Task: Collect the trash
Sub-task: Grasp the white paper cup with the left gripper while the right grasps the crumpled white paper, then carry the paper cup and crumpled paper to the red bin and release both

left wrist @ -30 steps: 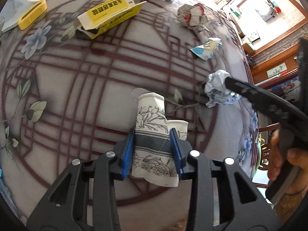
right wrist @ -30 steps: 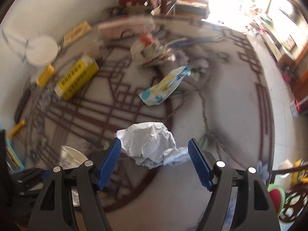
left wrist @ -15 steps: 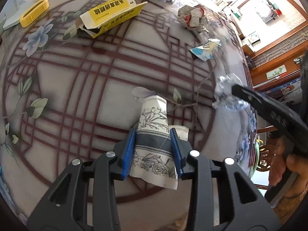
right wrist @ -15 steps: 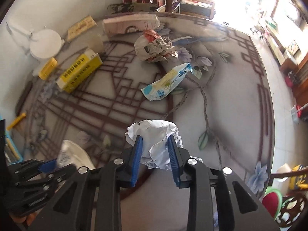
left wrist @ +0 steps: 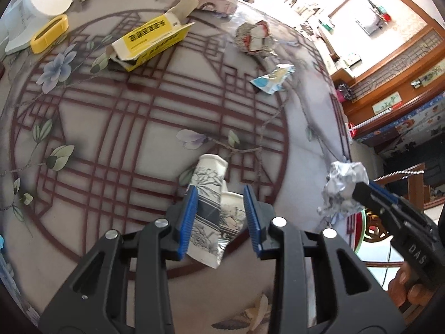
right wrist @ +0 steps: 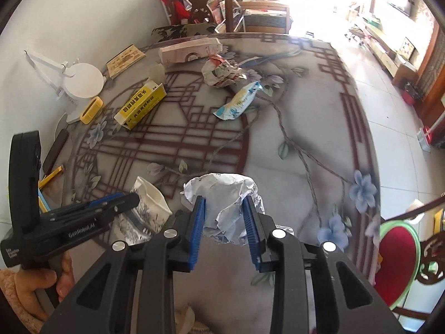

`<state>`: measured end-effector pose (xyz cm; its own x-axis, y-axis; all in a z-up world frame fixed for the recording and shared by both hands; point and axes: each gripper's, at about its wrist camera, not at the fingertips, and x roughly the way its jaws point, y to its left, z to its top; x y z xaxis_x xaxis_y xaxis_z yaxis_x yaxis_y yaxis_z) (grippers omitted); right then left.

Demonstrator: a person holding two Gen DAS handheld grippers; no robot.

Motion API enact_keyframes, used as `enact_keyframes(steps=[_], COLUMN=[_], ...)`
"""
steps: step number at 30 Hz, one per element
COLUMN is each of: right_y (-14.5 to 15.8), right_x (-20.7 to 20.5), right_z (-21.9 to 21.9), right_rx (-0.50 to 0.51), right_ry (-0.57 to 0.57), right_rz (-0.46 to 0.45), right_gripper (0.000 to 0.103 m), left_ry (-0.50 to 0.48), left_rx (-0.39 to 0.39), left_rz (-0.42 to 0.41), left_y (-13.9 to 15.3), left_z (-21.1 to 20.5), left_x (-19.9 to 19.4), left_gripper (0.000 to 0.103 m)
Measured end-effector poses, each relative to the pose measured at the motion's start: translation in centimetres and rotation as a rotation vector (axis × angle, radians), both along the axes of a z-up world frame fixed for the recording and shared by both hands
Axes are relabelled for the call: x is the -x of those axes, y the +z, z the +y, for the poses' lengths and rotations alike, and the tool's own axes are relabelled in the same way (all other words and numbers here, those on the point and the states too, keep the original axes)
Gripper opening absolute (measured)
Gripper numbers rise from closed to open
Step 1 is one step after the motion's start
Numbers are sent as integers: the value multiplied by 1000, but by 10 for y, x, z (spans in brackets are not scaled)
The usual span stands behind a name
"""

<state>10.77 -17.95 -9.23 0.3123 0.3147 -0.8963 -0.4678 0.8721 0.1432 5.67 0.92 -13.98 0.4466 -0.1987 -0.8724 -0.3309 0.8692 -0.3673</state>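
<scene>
Above the patterned tabletop [left wrist: 116, 144], both grippers already carry trash: the left gripper [left wrist: 219, 217] is clamped on a crushed paper cup [left wrist: 211, 194], whose long axis runs forward along the fingers with the mouth pointing away, and the right gripper [right wrist: 224, 222] is clamped on a crumpled paper ball [right wrist: 222, 192], which has no clear axis. Remaining trash lies well ahead: a blue-and-white wrapper [right wrist: 239, 101], a crumpled printed wad [right wrist: 222, 69] and a yellow carton [right wrist: 141, 104] angled diagonally; the wrapper looks nearer the right gripper.

Black claws [left wrist: 221, 218], blue ribbed pads [right wrist: 198, 229]
</scene>
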Motion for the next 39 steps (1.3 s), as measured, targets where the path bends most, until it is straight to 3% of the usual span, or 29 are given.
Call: enact_keyframes(steps=[6, 7, 8, 10, 13, 16, 19, 22, 24, 26, 30, 39], right_y=[7, 8, 9, 11, 11, 12, 15, 17, 17, 17, 19, 26], right_x=[19, 21, 24, 29, 36, 40, 45, 48, 50, 51, 53, 57], right_z=[-18, -20, -22, -27, -34, -39, -44, -47, -49, -50, -48, -48], right_rx=[-7, -8, -8, -11, -12, -11, -8, -3, -1, -3, -10, -29], right_ry=[-60, -67, -76, -93, -116, -137, -155, -166, -173, -175, -172, -164], right_rz=[0, -1, -3, -5, -4, -3, -9, -12, -10, -7, -11, -29], right_gripper=[29, 29, 29, 29, 29, 29, 29, 29, 29, 29, 29, 30], left_ry=[-31, -28, -20, 3, 10, 11, 21, 48, 42, 35, 22, -69], left_rx=[-9, -15, -19, -21, -61, -48, -17, -1, -17, -11, 8, 6], left_rz=[-18, -22, -28, -21, -2, 40, 104, 99, 95, 98, 64, -65], left_y=[4, 4, 4, 1, -9, -22, -40, -45, -43, -42, -32, 19], left_z=[-8, -8, -7, -5, -4, -4, -1, 5, 7, 8, 8, -19], left_x=[3, 4, 5, 5, 4, 3, 3, 4, 3, 3, 7, 7], left_gripper=[32, 37, 53, 68, 75, 79, 79, 79, 66, 48, 46, 46])
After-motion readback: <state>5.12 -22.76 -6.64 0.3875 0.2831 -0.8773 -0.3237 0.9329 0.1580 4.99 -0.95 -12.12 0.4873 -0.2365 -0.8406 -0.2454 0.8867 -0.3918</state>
